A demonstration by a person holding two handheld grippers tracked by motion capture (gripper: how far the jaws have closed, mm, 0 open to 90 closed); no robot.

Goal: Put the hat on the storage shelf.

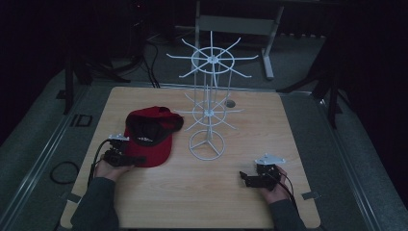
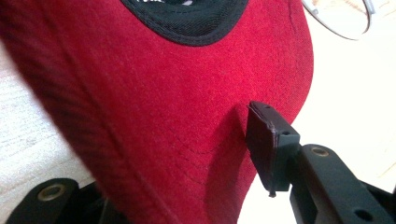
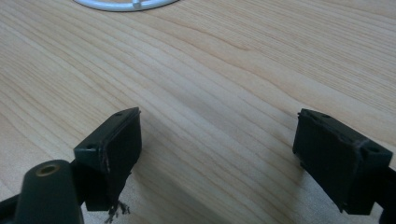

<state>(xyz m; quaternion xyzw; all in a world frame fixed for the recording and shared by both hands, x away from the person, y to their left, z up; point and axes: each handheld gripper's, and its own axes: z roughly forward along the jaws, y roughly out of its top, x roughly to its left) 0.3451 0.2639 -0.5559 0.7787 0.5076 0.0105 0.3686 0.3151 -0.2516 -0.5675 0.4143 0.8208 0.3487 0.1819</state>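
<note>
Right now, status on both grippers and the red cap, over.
Left gripper astride the brim of the red fabric baseball cap, grip unconfirmed. Right gripper open, idle above the wooden table. White wire display rack stands beside the cap.

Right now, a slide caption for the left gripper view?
Red cap brim between the left gripper jaws, one pad denting the fabric.

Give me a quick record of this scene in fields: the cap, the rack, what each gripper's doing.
cap: red cap, lying on the table, left of the rack
rack: white wire rack, upright, nothing hanging on it
left gripper: left gripper at the cap's brim, brim between its jaws, one pad against the fabric
right gripper: right gripper open above bare wood
</note>
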